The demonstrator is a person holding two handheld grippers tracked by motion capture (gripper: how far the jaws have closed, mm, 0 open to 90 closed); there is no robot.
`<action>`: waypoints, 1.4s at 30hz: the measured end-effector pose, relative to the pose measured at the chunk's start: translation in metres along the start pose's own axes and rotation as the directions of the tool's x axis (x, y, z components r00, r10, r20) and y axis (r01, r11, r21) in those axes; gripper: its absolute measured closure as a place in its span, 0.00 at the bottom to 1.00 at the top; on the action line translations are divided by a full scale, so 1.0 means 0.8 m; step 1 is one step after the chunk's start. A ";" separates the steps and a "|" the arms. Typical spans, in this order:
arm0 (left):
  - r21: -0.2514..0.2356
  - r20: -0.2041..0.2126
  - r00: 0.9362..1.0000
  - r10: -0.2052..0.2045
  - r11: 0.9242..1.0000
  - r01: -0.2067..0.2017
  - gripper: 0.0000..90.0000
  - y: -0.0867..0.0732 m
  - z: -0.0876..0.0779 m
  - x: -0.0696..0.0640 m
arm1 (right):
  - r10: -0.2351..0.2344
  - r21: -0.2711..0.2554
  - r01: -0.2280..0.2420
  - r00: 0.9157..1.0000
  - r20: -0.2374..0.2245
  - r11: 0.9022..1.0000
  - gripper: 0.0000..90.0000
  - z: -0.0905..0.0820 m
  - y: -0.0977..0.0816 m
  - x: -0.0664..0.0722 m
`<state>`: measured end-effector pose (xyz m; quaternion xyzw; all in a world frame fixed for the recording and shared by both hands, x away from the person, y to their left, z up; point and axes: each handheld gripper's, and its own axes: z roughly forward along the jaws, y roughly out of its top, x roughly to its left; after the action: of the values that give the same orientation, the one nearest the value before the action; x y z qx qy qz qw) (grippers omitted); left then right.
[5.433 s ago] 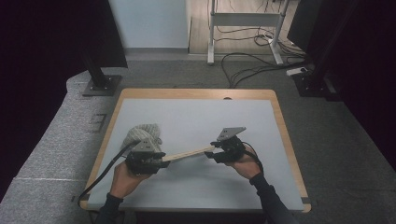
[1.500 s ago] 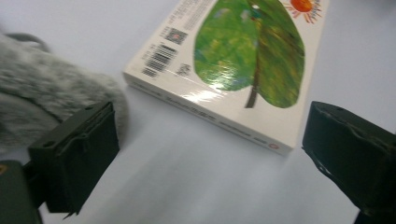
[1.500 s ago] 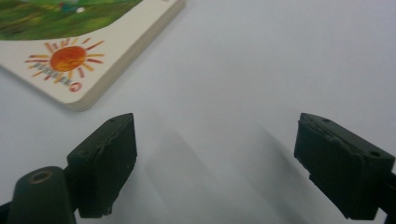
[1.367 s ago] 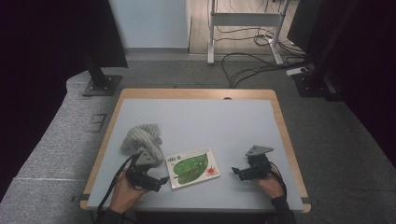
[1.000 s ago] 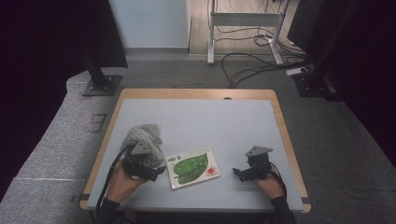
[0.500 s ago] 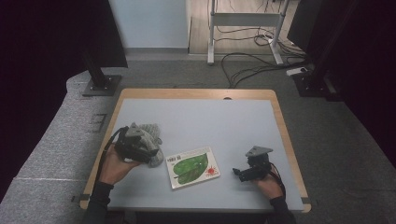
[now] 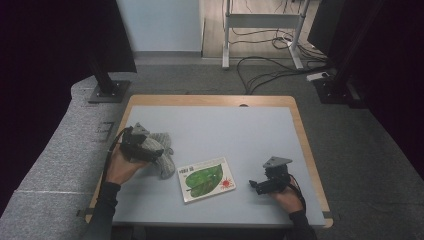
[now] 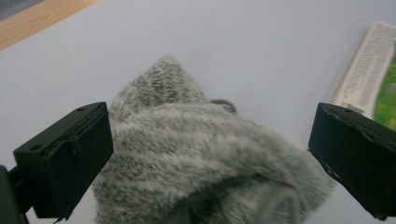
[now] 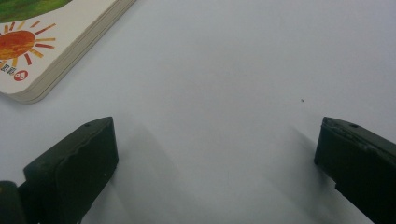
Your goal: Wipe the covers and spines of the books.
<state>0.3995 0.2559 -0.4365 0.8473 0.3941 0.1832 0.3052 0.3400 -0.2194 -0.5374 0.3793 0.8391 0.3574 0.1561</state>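
Now our left gripper (image 7: 150, 150) has swung from the book (image 7: 206, 179) over the fluffy sock (image 8: 205, 154), jaws spread to grab it, while our right gripper (image 7: 257, 186) waits empty and open.

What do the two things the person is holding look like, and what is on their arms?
Each hand holds a black tool. The left tool and the right tool each end in two chunky, blocky black jaws. A grey three-cornered plate sits on top of the right one. A thin black cable loops from the left one. The person wears dark long sleeves.
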 end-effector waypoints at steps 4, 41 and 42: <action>0.018 -0.024 1.000 -0.014 1.000 0.015 0.00 -0.003 0.014 0.009 | 0.000 0.000 0.000 1.000 0.000 1.000 0.00 0.000 0.000 0.000; 0.044 0.119 0.993 0.000 0.999 -0.005 0.72 -0.043 0.049 0.006 | -0.001 -0.002 0.001 1.000 0.001 1.000 0.00 0.000 0.000 0.000; 0.039 0.124 0.992 -0.001 0.999 -0.003 0.72 -0.042 0.045 0.005 | -0.001 -0.002 0.001 1.000 0.001 1.000 0.00 0.000 0.000 0.000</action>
<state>0.4030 0.2625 -0.4854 0.8631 0.3774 0.1225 0.3124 0.3399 -0.2195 -0.5375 0.3791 0.8388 0.3579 0.1570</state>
